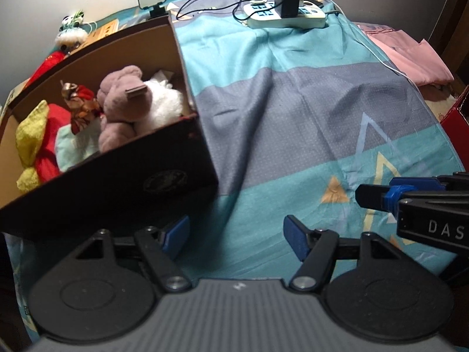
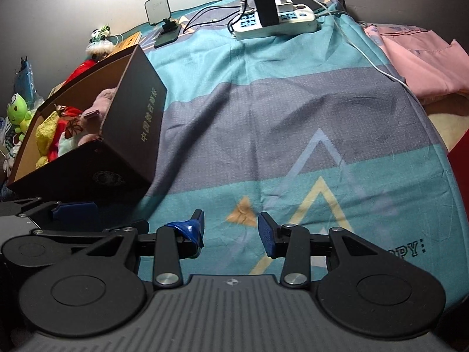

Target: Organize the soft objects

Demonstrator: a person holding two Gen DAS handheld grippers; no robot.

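Observation:
A dark cardboard box (image 1: 164, 176) stands on the bed at the left and also shows in the right wrist view (image 2: 129, 123). It holds soft toys: a mauve plush (image 1: 123, 99), a white fluffy one (image 1: 162, 102), a red and yellow one (image 1: 38, 135) and a patterned bow (image 1: 80, 108). My left gripper (image 1: 236, 236) is open and empty, just right of the box's near corner. My right gripper (image 2: 230, 230) is open and empty over the bedsheet; it also shows at the right edge of the left wrist view (image 1: 378, 196).
A teal and grey bedsheet (image 2: 278, 117) covers the bed. A white power strip (image 2: 278, 22) with chargers and cables lies at the far edge, beside a phone stand (image 2: 162, 20). Pink cloth (image 2: 419, 61) lies far right. A green frog plush (image 2: 17, 111) and a panda toy (image 2: 99, 41) sit behind the box.

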